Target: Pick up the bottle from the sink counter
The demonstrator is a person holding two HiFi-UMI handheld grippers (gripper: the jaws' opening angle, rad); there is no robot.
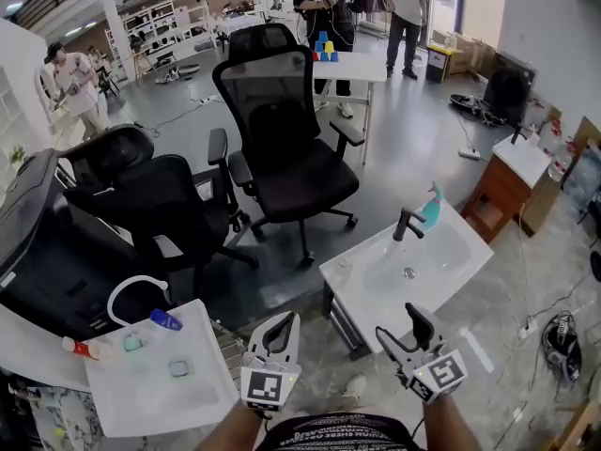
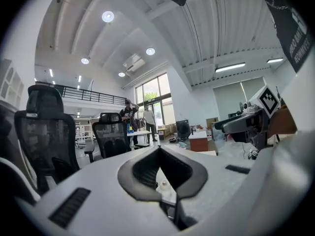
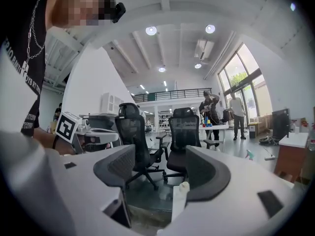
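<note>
Right gripper [image 1: 395, 320] is hovering wide open, short of the bottle [image 1: 345, 269] on the sink counter [image 1: 349, 301]. Left gripper [image 1: 279, 331] is hovering closed, empty.

Inside the hollow between the jaws of the left gripper [image 2: 160, 148], the bottle [image 2: 163, 185] is showing only its cap and shoulders. Against the right-hand jaw of the right gripper [image 3: 160, 150], its base is sitting hidden behind the gripper body. The person's forearms [image 1: 230, 430] are running off the head view's lower edge.

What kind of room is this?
Probably a big open workshop or lab hall: black mesh office chairs stand around, a white sink stands mid-floor, and stocked shelves line the back.
</note>
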